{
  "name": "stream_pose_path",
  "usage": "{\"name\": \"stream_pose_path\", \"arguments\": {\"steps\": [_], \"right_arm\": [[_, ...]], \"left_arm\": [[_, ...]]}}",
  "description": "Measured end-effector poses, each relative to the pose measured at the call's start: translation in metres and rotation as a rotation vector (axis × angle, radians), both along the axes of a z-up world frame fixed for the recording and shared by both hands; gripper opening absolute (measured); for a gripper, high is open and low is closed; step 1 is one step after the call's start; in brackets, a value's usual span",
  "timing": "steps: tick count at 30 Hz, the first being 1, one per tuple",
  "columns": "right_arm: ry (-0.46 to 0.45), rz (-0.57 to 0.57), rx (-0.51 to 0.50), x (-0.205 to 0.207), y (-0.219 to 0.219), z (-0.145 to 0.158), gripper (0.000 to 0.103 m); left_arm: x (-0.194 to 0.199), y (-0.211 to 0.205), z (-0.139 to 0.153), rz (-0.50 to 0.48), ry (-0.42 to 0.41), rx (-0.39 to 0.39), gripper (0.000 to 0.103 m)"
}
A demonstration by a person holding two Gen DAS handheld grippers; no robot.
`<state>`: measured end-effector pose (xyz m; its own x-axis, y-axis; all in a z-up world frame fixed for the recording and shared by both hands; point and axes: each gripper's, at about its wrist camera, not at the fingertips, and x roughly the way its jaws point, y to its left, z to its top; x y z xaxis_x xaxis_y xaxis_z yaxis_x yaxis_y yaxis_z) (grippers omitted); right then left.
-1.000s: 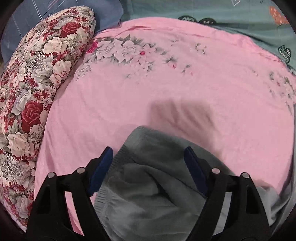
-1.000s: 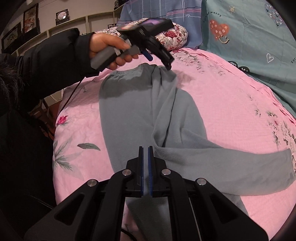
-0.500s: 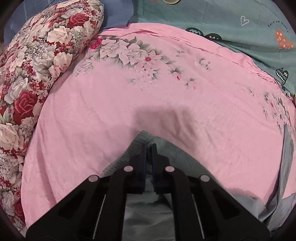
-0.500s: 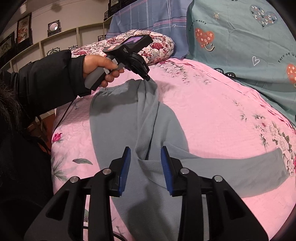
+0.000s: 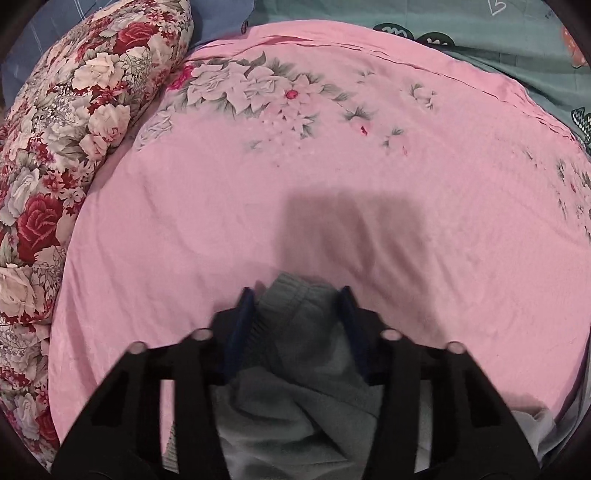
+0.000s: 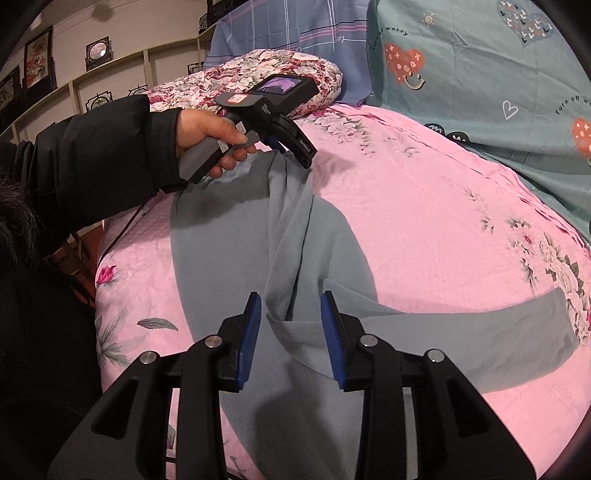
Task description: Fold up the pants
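Observation:
Grey pants (image 6: 236, 236) lie on the pink bedsheet (image 6: 424, 206), one leg stretching to the right (image 6: 480, 332). My left gripper (image 5: 297, 295) is open, its jaws on either side of the ribbed waistband corner (image 5: 291, 295), which bunches up between them; it also shows in the right wrist view (image 6: 295, 151), held by a hand at the waist end. My right gripper (image 6: 290, 306) is open, low over the crotch fold (image 6: 291, 291), with the fabric ridge between its blue pads.
A floral pillow (image 5: 74, 129) lies along the left of the bed. A teal quilt (image 6: 480, 74) and a blue plaid cloth (image 6: 288, 33) bound the far side. The person's dark sleeve (image 6: 92, 166) reaches in from the left, past the bed edge.
My left gripper shut on the waistband half a second ago and has now opened again around it. My right gripper, shut a second ago, has opened wider over the fold.

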<state>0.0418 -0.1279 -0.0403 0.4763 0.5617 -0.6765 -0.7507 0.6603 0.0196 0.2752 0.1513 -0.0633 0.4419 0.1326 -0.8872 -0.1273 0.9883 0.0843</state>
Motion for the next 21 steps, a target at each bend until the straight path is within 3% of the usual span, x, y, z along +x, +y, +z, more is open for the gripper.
{"name": "stream_pose_path", "arguments": {"steps": [1,9,16,21], "right_arm": [[0.002,0.001,-0.002,0.000,0.000,0.000,0.034],[-0.006,0.000,-0.013,0.003,-0.003,0.006,0.032],[-0.016,0.105,-0.114,-0.003,0.010,0.009,0.032],[-0.011,0.185,-0.240,0.002,0.036,-0.003,0.032]], "left_arm": [[-0.001,0.001,0.002,-0.002,-0.003,-0.016,0.018],[-0.032,0.013,0.036,-0.007,-0.125,-0.087,0.016],[-0.038,0.019,0.037,-0.010,-0.133,-0.100,0.016],[-0.043,0.020,0.044,-0.016,-0.155,-0.113,0.016]]}}
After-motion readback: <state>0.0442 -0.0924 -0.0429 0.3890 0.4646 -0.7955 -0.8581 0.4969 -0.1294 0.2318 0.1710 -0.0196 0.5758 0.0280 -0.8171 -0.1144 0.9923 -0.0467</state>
